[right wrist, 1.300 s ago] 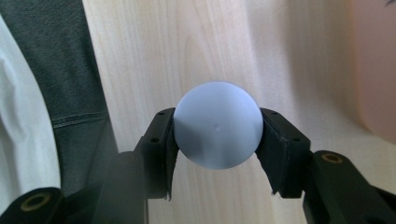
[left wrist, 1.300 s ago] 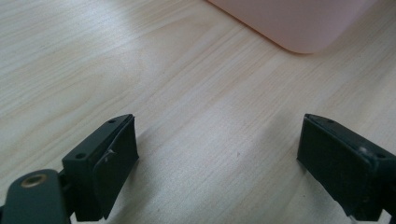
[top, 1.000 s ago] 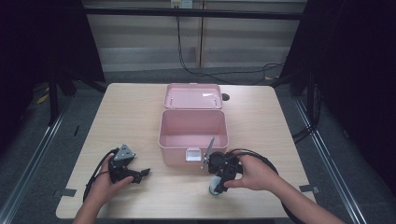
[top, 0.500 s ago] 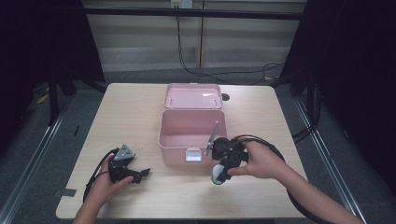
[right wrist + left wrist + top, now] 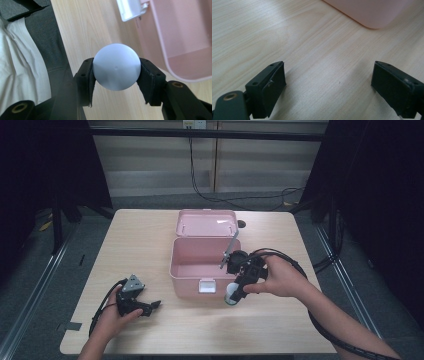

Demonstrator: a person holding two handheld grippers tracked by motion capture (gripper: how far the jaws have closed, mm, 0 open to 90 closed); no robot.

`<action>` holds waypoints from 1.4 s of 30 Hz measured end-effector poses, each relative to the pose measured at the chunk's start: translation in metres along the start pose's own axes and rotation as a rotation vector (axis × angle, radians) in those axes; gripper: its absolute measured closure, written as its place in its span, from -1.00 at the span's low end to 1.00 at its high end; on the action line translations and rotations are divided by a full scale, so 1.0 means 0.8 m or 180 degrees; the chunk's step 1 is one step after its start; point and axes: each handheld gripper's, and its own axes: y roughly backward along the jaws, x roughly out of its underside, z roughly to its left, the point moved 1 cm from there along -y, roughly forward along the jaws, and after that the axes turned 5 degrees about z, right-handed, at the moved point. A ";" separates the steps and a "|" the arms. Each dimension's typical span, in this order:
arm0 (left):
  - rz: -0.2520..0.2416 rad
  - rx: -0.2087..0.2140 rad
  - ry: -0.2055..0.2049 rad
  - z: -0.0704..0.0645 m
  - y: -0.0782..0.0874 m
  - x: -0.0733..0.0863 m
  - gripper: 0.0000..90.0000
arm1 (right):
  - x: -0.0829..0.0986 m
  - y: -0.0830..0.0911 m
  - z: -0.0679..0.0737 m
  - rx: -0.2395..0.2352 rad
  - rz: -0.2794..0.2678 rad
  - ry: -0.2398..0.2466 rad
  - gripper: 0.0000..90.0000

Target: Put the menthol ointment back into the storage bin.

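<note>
You've got one pink box [image 5: 202,265], one white ball [image 5: 116,67], two grippers: left gripper [image 5: 150,306], right gripper [image 5: 231,295].

You're working at a light wood-grain table [image 5: 150,240] with rounded corners, evenly lit from above, standing on grey floor [image 5: 45,265] with a metal rail [image 5: 37,285] running along its left side and another [image 5: 345,270] along its right. Ahead of you there's a pale panelled wall [image 5: 150,160] under a dark horizontal bar [image 5: 210,134], with black cables [image 5: 240,200] hanging down it and curling across the floor behind the table. Dark curtains [image 5: 45,165] close off both sides, left and right [image 5: 380,180], leaving those edges in deep shadow.
</note>
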 end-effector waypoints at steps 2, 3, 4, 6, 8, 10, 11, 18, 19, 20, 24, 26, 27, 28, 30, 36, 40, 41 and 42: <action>0.0001 0.0000 -0.0001 0.000 0.000 0.000 -0.74 | -0.002 0.005 -0.003 0.0007 0.0011 -0.0012 0.13; 0.0000 -0.0002 -0.0001 0.000 0.000 0.000 -0.74 | -0.003 0.007 -0.004 0.0008 0.0027 -0.0030 0.13; 0.0001 -0.0002 -0.0003 0.000 0.000 0.000 -0.74 | -0.004 0.009 -0.005 0.0004 0.0031 -0.0042 0.13; 0.0001 -0.0001 -0.0001 0.000 0.000 0.000 -0.74 | -0.006 0.014 -0.008 0.0007 0.0030 -0.0069 0.13; 0.0002 -0.0002 0.0000 0.000 0.000 0.000 -0.74 | -0.008 0.019 -0.012 0.0019 0.0045 -0.0105 0.13; 0.0003 0.0000 -0.0001 0.000 0.000 0.000 -0.74 | -0.010 0.024 -0.015 0.0002 0.0034 -0.0127 0.12; 0.0017 0.0002 -0.0018 0.000 0.000 0.000 -0.74 | -0.011 0.026 -0.016 0.0009 0.0041 -0.0132 0.12; 0.0026 0.0006 -0.0021 0.001 0.001 0.000 -0.74 | -0.024 0.043 -0.026 0.0078 0.0052 -0.0216 0.13; 0.0026 0.0006 -0.0021 0.001 0.001 0.000 -0.74 | -0.027 0.046 -0.028 0.0088 0.0043 -0.0224 0.13; 0.0027 0.0006 -0.0022 0.001 0.001 0.000 -0.74 | -0.029 0.048 -0.030 0.0078 0.0034 -0.0271 0.13; 0.0026 0.0008 -0.0021 0.001 0.001 0.000 -0.74 | -0.036 0.055 -0.041 0.0090 0.0010 -0.0381 0.13; 0.0026 0.0006 -0.0021 0.001 0.001 0.000 -0.74 | -0.039 0.058 -0.046 0.0111 0.0008 -0.0419 0.13; 0.0026 0.0007 -0.0020 0.001 0.001 0.000 -0.74 | -0.040 0.058 -0.047 0.0111 0.0001 -0.0435 0.12; 0.0027 0.0006 -0.0022 0.001 0.001 0.000 -0.75 | -0.042 0.058 -0.051 0.0116 0.0000 -0.0453 0.13; 0.0027 0.0007 -0.0021 0.001 0.001 0.000 -0.75 | -0.045 0.057 -0.056 0.0154 0.0010 -0.0498 0.12; 0.0027 0.0006 -0.0023 0.001 0.001 0.000 -0.75 | -0.053 0.053 -0.071 0.0175 0.0006 -0.0702 0.12; 0.0027 0.0007 -0.0023 0.001 0.001 0.000 -0.75 | -0.057 0.047 -0.084 0.0221 0.0022 -0.0946 0.12; 0.0026 0.0007 -0.0021 0.000 0.001 0.000 -0.75 | -0.058 0.045 -0.088 0.0208 0.0014 -0.1021 0.12; 0.0030 0.0007 -0.0022 0.000 0.001 0.000 -0.75 | -0.059 0.044 -0.091 0.0215 0.0009 -0.1069 0.13</action>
